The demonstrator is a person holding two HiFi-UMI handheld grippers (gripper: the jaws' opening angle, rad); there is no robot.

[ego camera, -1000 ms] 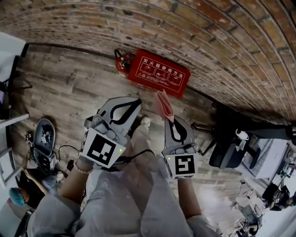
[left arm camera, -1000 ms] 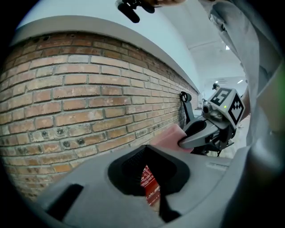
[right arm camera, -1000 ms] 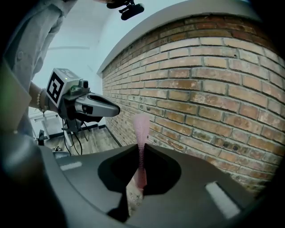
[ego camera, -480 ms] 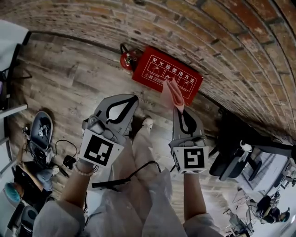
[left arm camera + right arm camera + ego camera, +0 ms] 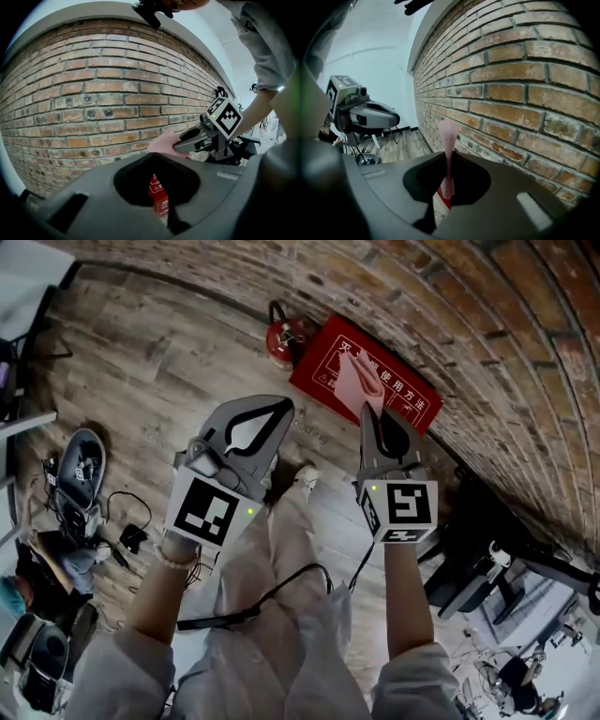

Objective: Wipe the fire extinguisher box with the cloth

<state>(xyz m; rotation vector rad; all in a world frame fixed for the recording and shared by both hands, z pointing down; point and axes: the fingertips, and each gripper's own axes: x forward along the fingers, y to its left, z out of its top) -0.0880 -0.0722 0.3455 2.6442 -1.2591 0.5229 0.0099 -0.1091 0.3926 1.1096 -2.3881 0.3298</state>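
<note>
My right tool [image 5: 371, 411] is pinching the pink cloth [image 5: 356, 381], with the jaws pressed onto it and the cloth standing up out of the tips. From the head view the cloth sits over the middle of the red fire extinguisher box [image 5: 413, 397]; I cannot tell whether it touches the box. The box lies on the wooden floor [image 5: 141, 362] at the foot of the brick wall [image 5: 469, 324]. A red fire extinguisher [image 5: 281, 339] stands just beside the box's left end. My left tool [image 5: 279, 409] hangs to the left of the box and nearer me, its jaws pressed together on nothing.
</note>
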